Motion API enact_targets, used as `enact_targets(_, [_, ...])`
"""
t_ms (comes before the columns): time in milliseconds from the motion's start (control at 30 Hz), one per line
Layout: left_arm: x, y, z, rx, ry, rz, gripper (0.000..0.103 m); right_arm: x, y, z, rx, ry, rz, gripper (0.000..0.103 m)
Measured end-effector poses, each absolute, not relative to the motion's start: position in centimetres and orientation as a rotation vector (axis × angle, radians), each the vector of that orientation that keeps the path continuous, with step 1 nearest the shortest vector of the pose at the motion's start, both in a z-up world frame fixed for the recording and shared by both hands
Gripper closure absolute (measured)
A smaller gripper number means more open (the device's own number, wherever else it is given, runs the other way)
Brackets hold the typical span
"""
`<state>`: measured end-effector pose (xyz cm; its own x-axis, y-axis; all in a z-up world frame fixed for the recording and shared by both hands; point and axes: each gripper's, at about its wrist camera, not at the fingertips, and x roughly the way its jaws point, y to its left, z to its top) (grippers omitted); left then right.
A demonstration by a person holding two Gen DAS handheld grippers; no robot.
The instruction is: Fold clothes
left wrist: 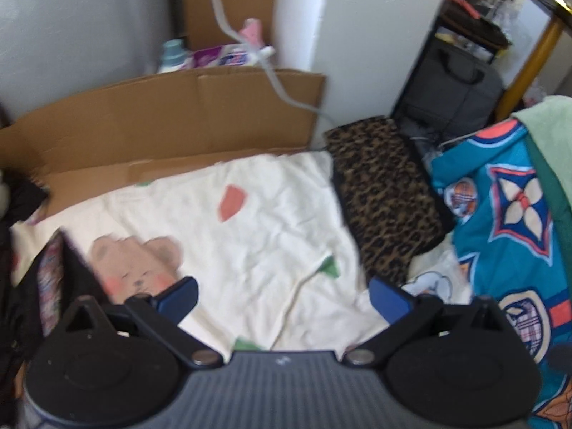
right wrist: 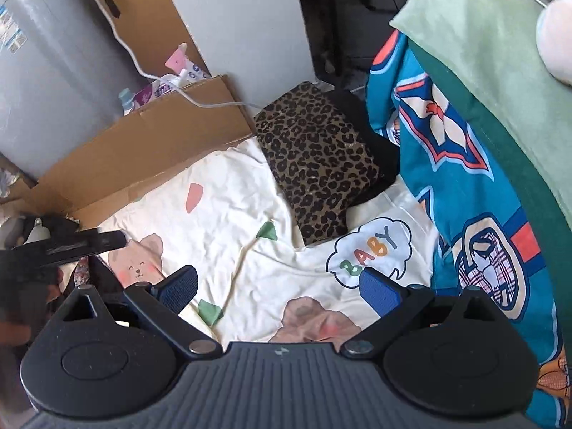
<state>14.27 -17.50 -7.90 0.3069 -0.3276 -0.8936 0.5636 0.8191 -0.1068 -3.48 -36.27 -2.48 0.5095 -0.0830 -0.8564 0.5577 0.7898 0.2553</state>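
A cream sheet (right wrist: pixel 250 221) printed with bears and the word BABY covers the work surface. A teal patterned blanket (right wrist: pixel 464 186) under a pale green cloth (right wrist: pixel 500 46) hangs along its right edge. Flattened cardboard (left wrist: pixel 171 121) stands against the wall behind, with a white cable (right wrist: pixel 128 53) trailing over it. A folded leopard-print garment (right wrist: pixel 314 157) lies on the sheet's far right corner, just beside the blanket. Dark clothing (left wrist: pixel 21 250) is heaped at the left edge. The left gripper (left wrist: pixel 284 295) and right gripper (right wrist: pixel 282 286) hover above the sheet, blue-padded fingers (right wrist: pixel 178 286) spread wide, holding nothing.
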Motion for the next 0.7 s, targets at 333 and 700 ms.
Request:
enact_targets(333, [13.9,-6.6,-3.6,0.144,1.119,-0.422,0.0,-2.5,-33.8,-1.6,0.512,0.956,-0.322,0.003])
enact_targets(700, [11.8,0.3,-3.0,0.121,1.092,-0.31,0.0,0.1,-29.4,-2.4,0.482,0.986,-0.245,0.003])
